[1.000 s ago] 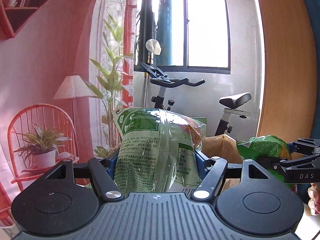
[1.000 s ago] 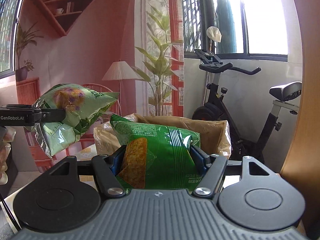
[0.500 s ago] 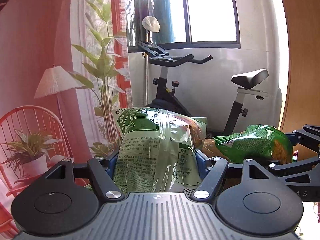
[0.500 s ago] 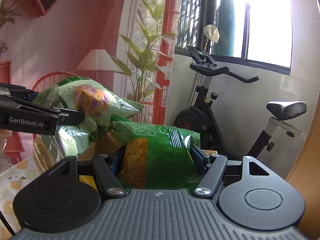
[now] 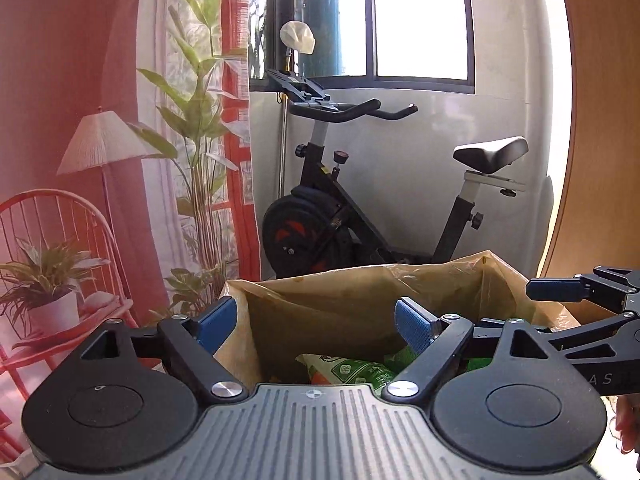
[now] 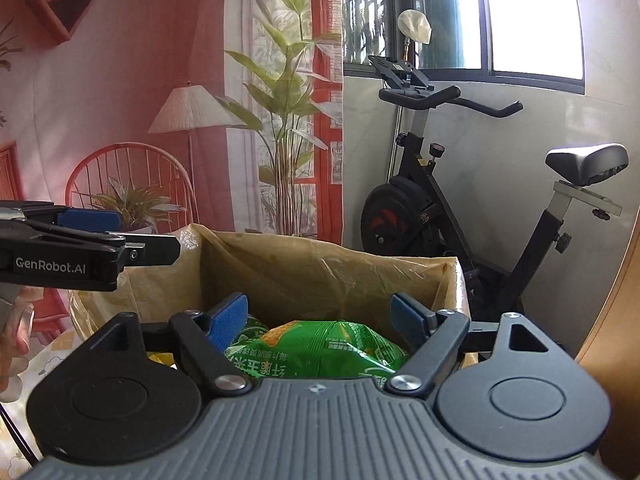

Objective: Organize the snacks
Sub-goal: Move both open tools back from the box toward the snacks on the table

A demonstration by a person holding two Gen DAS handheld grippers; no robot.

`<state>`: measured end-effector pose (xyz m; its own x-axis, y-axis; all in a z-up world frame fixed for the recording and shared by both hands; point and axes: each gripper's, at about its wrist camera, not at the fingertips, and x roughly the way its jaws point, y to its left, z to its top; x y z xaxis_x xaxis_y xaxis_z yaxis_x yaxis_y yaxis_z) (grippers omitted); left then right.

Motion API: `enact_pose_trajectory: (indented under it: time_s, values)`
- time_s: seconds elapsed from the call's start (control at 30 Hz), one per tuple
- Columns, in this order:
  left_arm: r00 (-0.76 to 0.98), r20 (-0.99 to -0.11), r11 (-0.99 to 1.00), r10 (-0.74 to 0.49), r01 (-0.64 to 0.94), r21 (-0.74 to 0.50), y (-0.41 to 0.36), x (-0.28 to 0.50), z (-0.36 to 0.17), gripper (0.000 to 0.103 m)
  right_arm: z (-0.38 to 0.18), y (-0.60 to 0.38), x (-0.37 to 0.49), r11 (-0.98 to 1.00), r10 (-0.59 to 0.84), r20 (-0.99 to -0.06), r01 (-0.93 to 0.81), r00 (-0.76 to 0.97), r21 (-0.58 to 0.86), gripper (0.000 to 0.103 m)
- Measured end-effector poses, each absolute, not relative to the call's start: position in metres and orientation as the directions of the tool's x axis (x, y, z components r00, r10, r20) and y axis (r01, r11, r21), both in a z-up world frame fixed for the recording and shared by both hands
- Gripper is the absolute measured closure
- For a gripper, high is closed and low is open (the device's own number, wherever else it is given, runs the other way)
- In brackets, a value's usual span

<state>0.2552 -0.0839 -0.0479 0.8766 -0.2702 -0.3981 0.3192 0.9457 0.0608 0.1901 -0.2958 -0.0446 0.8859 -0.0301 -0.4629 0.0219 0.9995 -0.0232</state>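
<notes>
Both grippers hang over the open mouth of a box lined with a yellowish plastic bag (image 5: 360, 304), and the step in hand looks like the drop: two snack packets going into the box. The left gripper (image 5: 316, 322) has just been opening its fingers; they now stand released, wide apart, with nothing between the blue pads, and a pale green snack packet (image 5: 348, 372) lies below them inside the liner. The right gripper (image 6: 320, 320) has likewise just been opening; its fingers are spread and empty, and the bright green chip bag (image 6: 320, 348) rests down in the box, under and between the pads but apart from them as far as can be seen. In the right wrist view the left gripper shows at the left edge, just beside the box rim. A patterned cloth on the table (image 6: 24, 420) shows at the lower left. This drop seems done, so the next move likely calls for lifting both grippers clear of the liner without snagging the thin plastic, then turning to find any snacks left outside; none shows in either view now.
</notes>
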Motion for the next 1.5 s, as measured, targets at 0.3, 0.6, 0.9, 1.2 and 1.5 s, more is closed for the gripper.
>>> enact_pose_trajectory:
  time_s: [0.3, 0.6, 0.9, 1.2, 1.5]
  values:
    - [0.877, -0.401, 0.948, -0.266, 0.314, 0.058, -0.062, 0.214, -0.037, 0.015, -0.031, -0.283, 0.153, 0.999, -0.004, -0.452, 0.019, 0.892, 0.029, 0.022]
    - [0.873, -0.418, 0.955, -0.250, 0.293, 0.041, -0.035, 0.169, -0.046, 0.016, -0.034, -0.263, 0.107, 0.998, 0.022, -0.429, 0.002, 0.903, 0.056, 0.022]
    - [0.892, -0.402, 0.968, -0.205, 0.246, 0.052, -0.013, 0.128, -0.065, 0.016, -0.055, -0.254, 0.075, 0.995, 0.032, -0.438, 0.015, 0.899, 0.103, 0.019]
    - [0.879, -0.437, 0.979, -0.188, 0.202, -0.015, 0.009, 0.102, -0.095, 0.016, -0.079, -0.246, 0.056, 0.993, 0.022, -0.457, 0.034, 0.889, 0.115, 0.019]
    - [0.854, -0.493, 0.986, -0.166, 0.156, -0.062, 0.025, 0.093, -0.124, 0.016, -0.107, -0.239, 0.042, 0.992, 0.008, -0.494, 0.056, 0.869, 0.115, 0.019]
